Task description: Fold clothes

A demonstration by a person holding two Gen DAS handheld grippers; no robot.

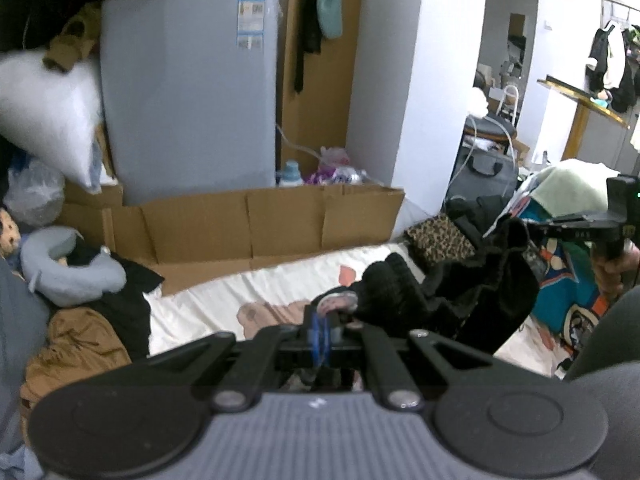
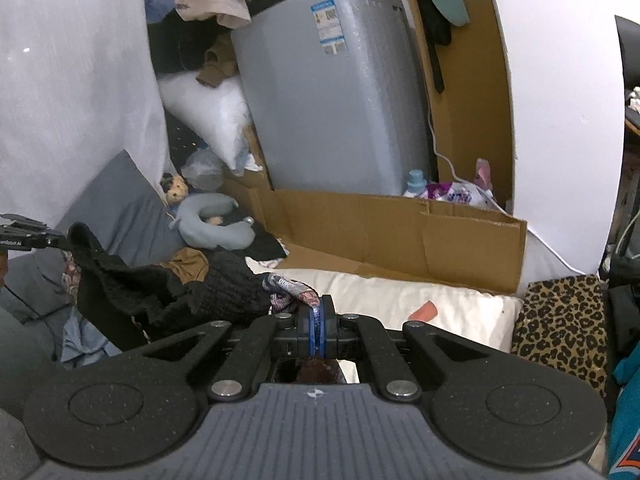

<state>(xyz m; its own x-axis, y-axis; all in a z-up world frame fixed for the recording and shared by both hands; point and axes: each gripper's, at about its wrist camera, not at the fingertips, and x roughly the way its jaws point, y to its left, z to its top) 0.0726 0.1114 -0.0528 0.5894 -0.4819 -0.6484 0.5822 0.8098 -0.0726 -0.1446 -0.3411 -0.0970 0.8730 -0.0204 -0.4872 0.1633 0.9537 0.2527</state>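
A black knit garment (image 1: 440, 292) hangs stretched between my two grippers above the white bed sheet (image 1: 224, 296). My left gripper (image 1: 322, 328) is shut on one edge of it, where a patterned pink-and-white part shows. At the right of the left wrist view, my right gripper (image 1: 528, 224) pinches the far corner, with a hand (image 1: 612, 272) on its handle. In the right wrist view, my right gripper (image 2: 316, 320) is shut on the garment (image 2: 200, 292) at its patterned edge. There my left gripper (image 2: 56, 242) holds the other corner at the far left.
A low cardboard wall (image 1: 280, 220) and a grey appliance (image 1: 188, 92) stand behind the bed. A leopard-print cloth (image 2: 560, 320) and a teal printed fabric (image 1: 560, 292) lie at the right. A brown garment (image 1: 76, 340), a blue neck pillow (image 1: 68, 276) and a grey pillow (image 2: 116, 200) lie at the left.
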